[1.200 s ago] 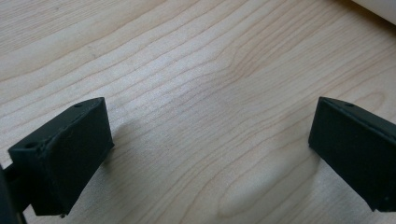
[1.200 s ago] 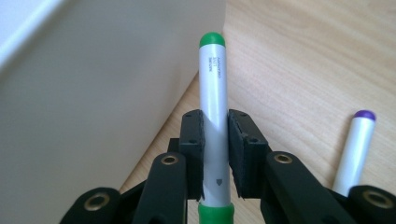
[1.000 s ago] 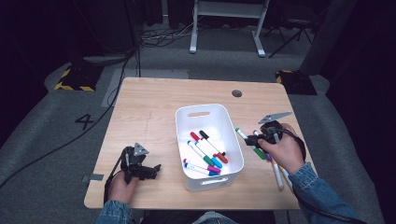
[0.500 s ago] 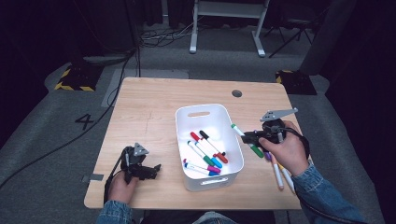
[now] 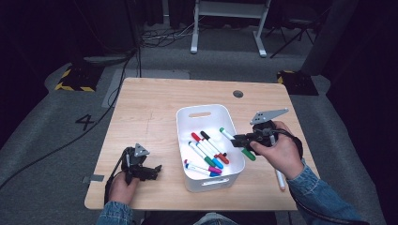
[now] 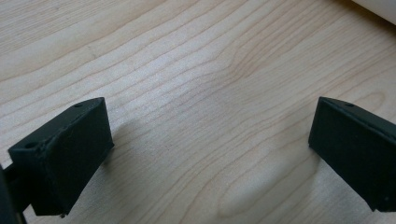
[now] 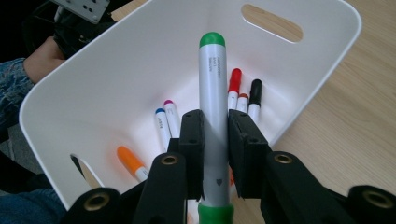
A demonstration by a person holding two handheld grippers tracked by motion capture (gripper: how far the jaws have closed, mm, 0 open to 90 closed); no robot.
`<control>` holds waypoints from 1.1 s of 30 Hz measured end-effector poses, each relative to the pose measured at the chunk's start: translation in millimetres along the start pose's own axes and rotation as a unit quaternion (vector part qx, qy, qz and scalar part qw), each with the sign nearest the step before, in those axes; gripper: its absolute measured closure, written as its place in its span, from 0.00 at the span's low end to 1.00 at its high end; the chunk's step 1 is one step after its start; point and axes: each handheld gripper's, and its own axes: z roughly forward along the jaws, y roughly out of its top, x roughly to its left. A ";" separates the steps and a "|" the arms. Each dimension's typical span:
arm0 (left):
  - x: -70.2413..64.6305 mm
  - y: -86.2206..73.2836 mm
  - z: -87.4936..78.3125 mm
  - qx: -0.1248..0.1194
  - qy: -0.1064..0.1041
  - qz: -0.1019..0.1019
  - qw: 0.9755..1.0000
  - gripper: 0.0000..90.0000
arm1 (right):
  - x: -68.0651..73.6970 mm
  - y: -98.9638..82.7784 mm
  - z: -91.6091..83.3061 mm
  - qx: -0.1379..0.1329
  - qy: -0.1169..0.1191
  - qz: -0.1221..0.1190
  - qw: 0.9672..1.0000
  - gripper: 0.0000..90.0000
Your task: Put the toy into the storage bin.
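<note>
Since the earlier frame, your right gripper (image 5: 238, 139) has lifted the green marker (image 5: 237, 143) off the table (image 5: 150, 112) toward the white bin (image 5: 185, 123). Clamped crosswise, it hangs over the bin's right rim, pointing inward. Your left gripper (image 6: 205, 140) rests agape, empty.

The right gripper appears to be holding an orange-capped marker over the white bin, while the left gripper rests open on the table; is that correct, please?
Not quite: the marker in the right gripper is green-capped, as the right gripper view shows. It is over the white bin, and the left gripper does rest open on the table.
</note>
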 end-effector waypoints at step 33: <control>0.0 0.0 0.0 0.000 0.000 0.000 1.000 0.00 | 32.5 1.1 40.0 0.063 0.042 -0.044 0.996 0.86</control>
